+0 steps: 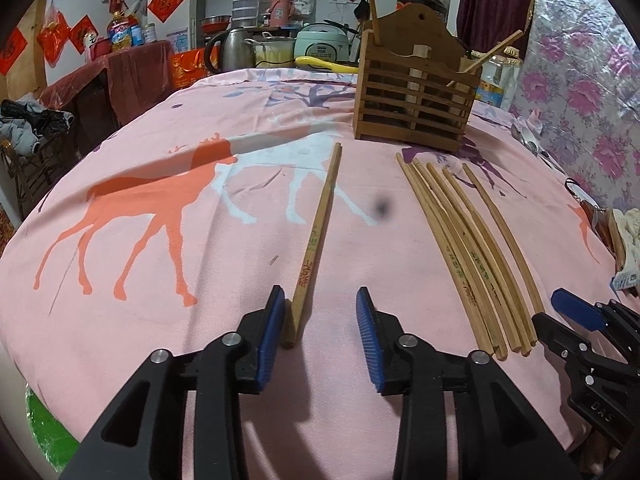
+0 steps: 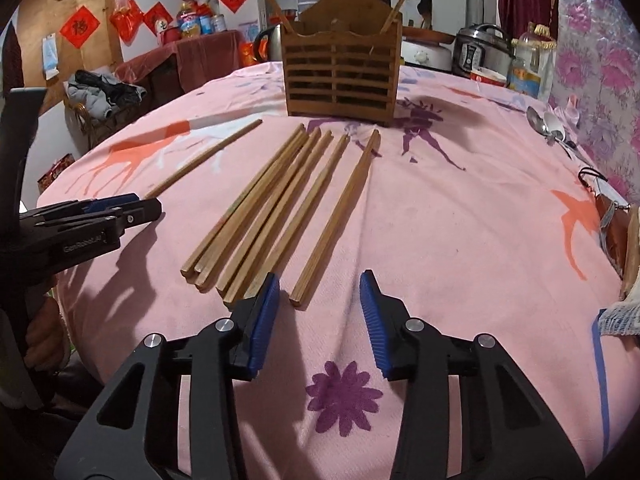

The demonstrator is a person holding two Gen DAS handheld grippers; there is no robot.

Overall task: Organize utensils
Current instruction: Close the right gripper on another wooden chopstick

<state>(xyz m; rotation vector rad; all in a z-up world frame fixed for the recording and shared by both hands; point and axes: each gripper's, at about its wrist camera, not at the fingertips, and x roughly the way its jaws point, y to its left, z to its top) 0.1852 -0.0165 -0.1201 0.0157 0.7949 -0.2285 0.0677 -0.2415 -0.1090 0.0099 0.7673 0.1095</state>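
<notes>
Chopstick (image 1: 316,240) lies between open left tool (image 1: 320,332) fingers.

"GenRobot.AI" on the left tool (image 2: 86,216); "DAS" on the right tool (image 1: 576,320).

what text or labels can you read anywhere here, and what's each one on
"GenRobot.AI": white print on the left gripper body, right wrist view.
"DAS": embossed on the right gripper body, left wrist view; partly cut off.
"福": red diamond paper on the wall.
Red and green print on the lone chopstick and the chopstick bundle: too small to read.
Bottle labels: blurred.
</notes>
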